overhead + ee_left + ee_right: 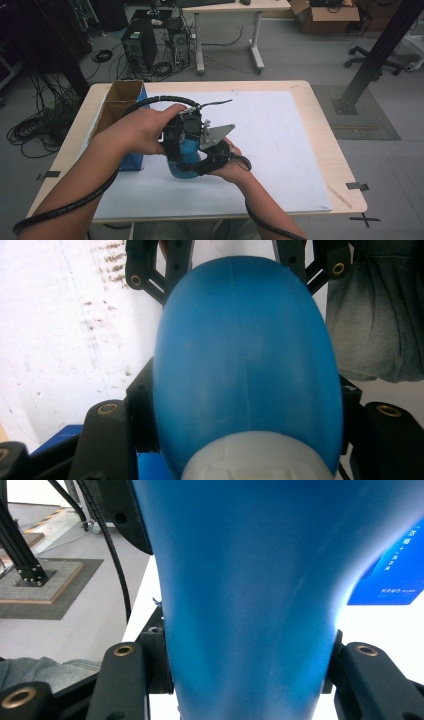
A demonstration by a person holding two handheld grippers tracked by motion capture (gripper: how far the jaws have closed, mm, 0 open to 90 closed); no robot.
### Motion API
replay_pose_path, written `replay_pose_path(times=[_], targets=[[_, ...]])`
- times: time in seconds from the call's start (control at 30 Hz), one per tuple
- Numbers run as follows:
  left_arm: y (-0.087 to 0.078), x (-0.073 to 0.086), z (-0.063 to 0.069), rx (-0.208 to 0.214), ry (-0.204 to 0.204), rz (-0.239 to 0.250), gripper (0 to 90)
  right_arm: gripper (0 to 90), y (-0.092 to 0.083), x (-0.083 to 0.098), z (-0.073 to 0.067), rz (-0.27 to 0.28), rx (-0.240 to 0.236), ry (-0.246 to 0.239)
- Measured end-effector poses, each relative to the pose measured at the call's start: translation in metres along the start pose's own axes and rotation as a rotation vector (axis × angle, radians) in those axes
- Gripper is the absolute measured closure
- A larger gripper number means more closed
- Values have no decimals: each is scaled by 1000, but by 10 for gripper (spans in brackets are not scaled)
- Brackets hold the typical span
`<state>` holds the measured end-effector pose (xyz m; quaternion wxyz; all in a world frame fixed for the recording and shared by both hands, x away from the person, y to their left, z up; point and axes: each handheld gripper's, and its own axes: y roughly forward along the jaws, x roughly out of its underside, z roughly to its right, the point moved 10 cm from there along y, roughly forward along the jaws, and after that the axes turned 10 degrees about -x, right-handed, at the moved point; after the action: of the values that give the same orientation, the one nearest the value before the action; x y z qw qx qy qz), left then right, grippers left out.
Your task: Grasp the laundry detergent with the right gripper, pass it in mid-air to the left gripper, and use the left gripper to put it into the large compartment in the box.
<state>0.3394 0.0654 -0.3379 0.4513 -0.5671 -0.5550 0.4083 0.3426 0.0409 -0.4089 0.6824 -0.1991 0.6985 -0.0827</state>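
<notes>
A smooth blue bottle [181, 165] is held just above the white mat [280, 140], at mid-table. My left gripper [184, 131] comes at it from above and left, and is shut on its upper part. In the left gripper view the rounded blue body [245, 350] sits between my black jaws [245, 405], with a white ribbed part [255, 457] nearest the camera. My right gripper [214, 159] is shut on the bottle from the lower right. Its view shows the blue body [250, 590] pinched between both pads [247, 655].
An open cardboard box with a blue side [122, 100] stands at the table's left, close behind my left hand. The wooden table edge [327, 150] runs along the right. On the floor beyond lie computer towers [140, 42], cables and a black post [375, 55].
</notes>
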Motion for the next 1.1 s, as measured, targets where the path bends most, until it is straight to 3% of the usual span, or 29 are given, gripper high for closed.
replay_pose_path(times=[0.67,0.83,1.1], targets=[[0,-3,-3,4,-20,-10,386,424,-1,1,2,28,5,10],[0,-6,-3,8,-25,4,386,334,1,3,4,9,7,2],[-1,-4,-6,6,-30,-13,385,246,-3,7,4,4,-9,65]])
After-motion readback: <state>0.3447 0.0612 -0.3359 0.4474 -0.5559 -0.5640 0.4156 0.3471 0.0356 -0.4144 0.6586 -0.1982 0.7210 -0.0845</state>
